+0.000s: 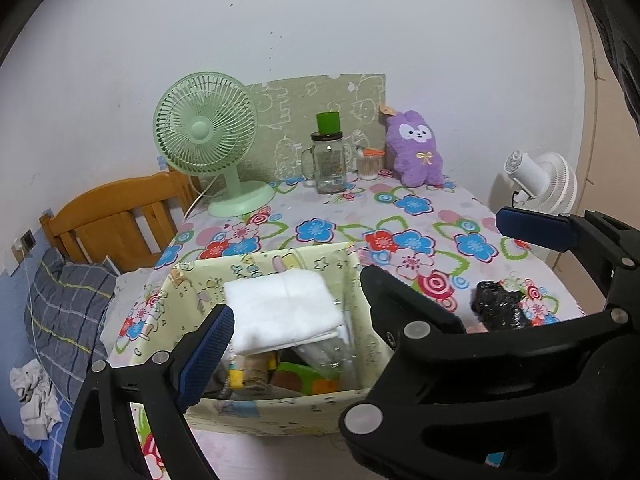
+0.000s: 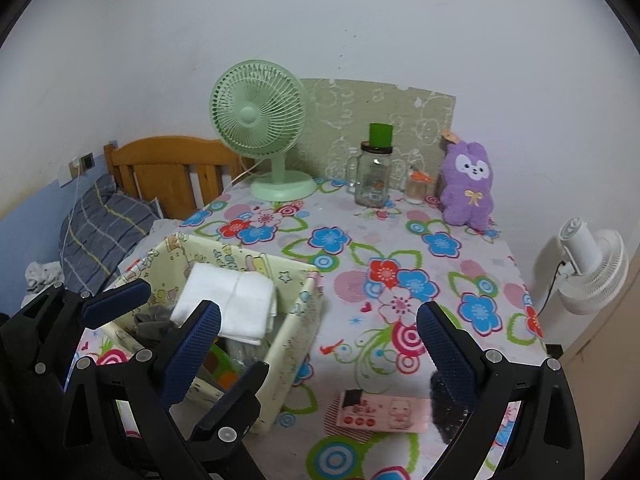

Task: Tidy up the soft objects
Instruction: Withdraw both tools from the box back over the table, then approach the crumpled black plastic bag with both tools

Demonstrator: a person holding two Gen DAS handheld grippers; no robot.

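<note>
At six o'clock of the right gripper, its fingers apart, lies the flat pink tissue pack, long axis crosswise.

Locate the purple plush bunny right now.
The purple plush bunny stands upright at the table's far right corner, against the green patterned board, just right of the small cotton-swab jar; both wrist views show it.

**Materials and finishes on the table**

The tablecloth was seen as smooth printed cloth. The storage box appeared to be matt printed fabric, and the folded white towel in it looked soft and fluffy. The purple toy was made of shaggy plush. The jar was clear, glossy glass. The green fan was smooth plastic, the headboard varnished wood.
</note>
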